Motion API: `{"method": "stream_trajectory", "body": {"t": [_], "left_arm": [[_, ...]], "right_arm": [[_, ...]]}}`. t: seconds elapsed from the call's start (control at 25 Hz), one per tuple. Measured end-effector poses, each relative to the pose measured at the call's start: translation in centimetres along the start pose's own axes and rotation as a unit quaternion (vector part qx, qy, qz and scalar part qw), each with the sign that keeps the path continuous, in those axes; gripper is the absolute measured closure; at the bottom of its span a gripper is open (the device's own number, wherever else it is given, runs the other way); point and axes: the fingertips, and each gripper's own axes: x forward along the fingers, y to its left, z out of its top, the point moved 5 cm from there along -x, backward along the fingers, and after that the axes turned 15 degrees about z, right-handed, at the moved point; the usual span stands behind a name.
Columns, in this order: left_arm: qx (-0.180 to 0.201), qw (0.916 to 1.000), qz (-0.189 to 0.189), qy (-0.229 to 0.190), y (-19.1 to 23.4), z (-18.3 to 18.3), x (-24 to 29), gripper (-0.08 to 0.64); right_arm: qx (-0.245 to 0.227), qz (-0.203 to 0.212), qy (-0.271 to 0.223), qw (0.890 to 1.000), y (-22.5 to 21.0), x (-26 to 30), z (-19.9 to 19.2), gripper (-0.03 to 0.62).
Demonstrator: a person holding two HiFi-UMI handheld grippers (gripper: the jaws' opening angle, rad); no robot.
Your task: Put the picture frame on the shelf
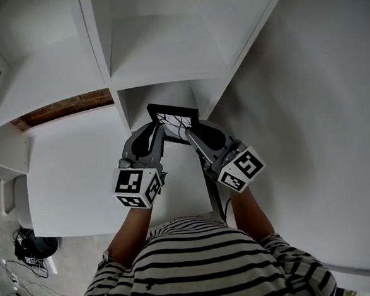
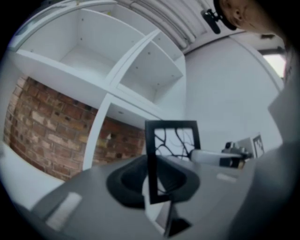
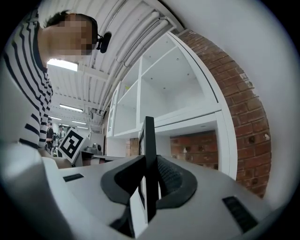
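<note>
Where the head view looked steeply down, a striped shirt [image 1: 206, 263] filled the bottom centre, and two bare forearms [image 1: 131, 233] ran up the picture from it to the grippers. The left gripper [image 1: 159, 131] sat just left of centre and the right gripper [image 1: 188, 135] just right of it. Their marker cubes [image 1: 137, 187] lay nearest the camera, and their jaws pointed up the picture and converged.

Both pairs of jaws were closed on the frame [image 1: 174, 120]. In the left gripper view the pads pinched the frame's left bar, low in that picture's centre, with the glass and its dark branching pattern turned toward the camera. In the right gripper view the frame stood edge-on and upright, clamped between the pads at centre.

The black-rimmed frame sat slightly above the head view's centre, at the mouth of the lower middle compartment of the shelf [image 1: 159, 51]. Whether its bottom edge touched the board could not be told. Beyond it the white shelf spread across the top of the picture. A strip of brick wall [image 1: 62, 108] showed at centre left, above a white panel [image 1: 73, 177].
</note>
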Motion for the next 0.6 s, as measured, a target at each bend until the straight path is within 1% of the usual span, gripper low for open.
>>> {"method": "stream_trajectory", "body": {"t": [0.2, 0.36, 0.6], "left_arm": [[0.02, 0.9989, 0.041, -0.008, -0.3, -0.3, 1.0, 0.495], [0.034, 0.9965, 0.076, -0.015, 0.5, -0.8, 2.0, 0.495], [0.045, 0.9929, 0.109, -0.015, 1.3, -1.2, 3.3, 0.495]], "right_arm": [[0.013, 0.006, 0.005, 1.0, -2.4, 0.2, -1.2, 0.523], [0.018, 0.012, 0.012, 1.0, -3.9, 1.4, -2.3, 0.522], [0.028, 0.005, 0.02, 0.999, -5.7, 2.7, -3.6, 0.511]]}}
